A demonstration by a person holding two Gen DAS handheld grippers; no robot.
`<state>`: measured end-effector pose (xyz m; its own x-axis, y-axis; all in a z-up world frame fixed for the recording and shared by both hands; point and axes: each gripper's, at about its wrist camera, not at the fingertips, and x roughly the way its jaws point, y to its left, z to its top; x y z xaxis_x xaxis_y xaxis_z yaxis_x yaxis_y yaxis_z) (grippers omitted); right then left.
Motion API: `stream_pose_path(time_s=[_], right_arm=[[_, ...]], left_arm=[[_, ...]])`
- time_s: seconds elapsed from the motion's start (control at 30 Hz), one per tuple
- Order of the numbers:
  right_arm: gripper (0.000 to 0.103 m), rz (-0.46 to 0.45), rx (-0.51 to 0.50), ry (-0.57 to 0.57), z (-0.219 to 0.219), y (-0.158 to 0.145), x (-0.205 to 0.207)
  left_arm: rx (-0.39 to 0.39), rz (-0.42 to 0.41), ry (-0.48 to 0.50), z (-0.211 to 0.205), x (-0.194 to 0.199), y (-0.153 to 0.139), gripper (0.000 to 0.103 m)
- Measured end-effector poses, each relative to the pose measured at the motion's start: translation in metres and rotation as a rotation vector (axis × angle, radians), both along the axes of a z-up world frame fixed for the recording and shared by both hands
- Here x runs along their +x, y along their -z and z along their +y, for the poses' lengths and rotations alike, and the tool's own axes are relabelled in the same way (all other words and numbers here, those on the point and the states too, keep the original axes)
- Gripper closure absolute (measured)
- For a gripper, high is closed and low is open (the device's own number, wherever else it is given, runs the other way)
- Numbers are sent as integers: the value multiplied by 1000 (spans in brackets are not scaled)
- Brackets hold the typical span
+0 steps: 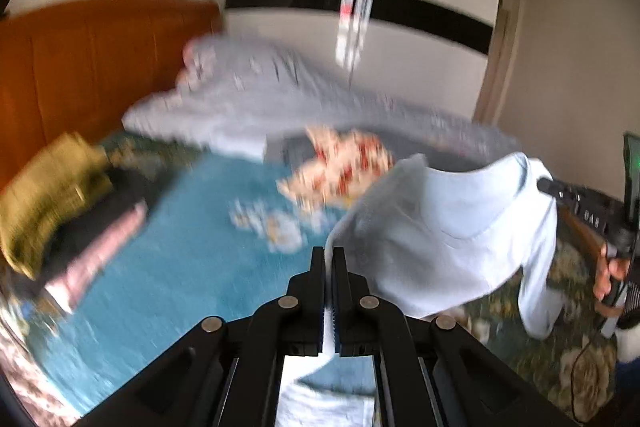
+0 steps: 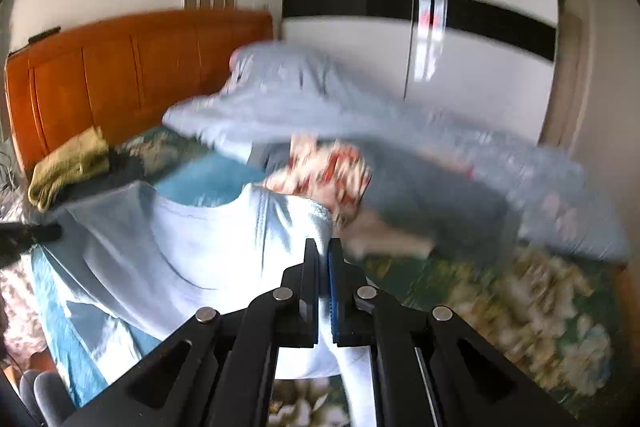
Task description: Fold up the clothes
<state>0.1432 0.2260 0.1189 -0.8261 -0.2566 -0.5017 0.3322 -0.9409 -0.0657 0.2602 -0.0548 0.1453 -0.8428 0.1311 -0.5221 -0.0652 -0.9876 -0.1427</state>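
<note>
Garment: pale blue top [image 1: 452,227] hangs lifted at right of the left wrist view, stretched across between both grippers, sleeve drooping down.
Left gripper [image 1: 329,255]: jaws clamped on the fabric's edge.
Right gripper [image 2: 323,247]: jaws pinched on the same cloth.
Below: teal bedspread [image 1: 192,227].
Surroundings: grey quilt [image 2: 320,99] heaped at centre, orange headboard [image 2: 120,67] upper left, olive cloth [image 2: 68,163] at left; all blurred.
</note>
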Motion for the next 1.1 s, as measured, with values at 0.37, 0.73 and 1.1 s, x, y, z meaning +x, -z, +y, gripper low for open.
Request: stream_pose_path(time_s=[0.37,0.73,1.1], right_arm=[[99,-154,88,-109,-10,24,34],[97,-524,0,-195,12,164,101],[88,-555,-39,-249,23,159,120]], left_arm=[[-42,-22,-31,-4,42,9,100],[87,-271,-69,-12,56,127,100],[92,-317,-55,-8,53,142,100]])
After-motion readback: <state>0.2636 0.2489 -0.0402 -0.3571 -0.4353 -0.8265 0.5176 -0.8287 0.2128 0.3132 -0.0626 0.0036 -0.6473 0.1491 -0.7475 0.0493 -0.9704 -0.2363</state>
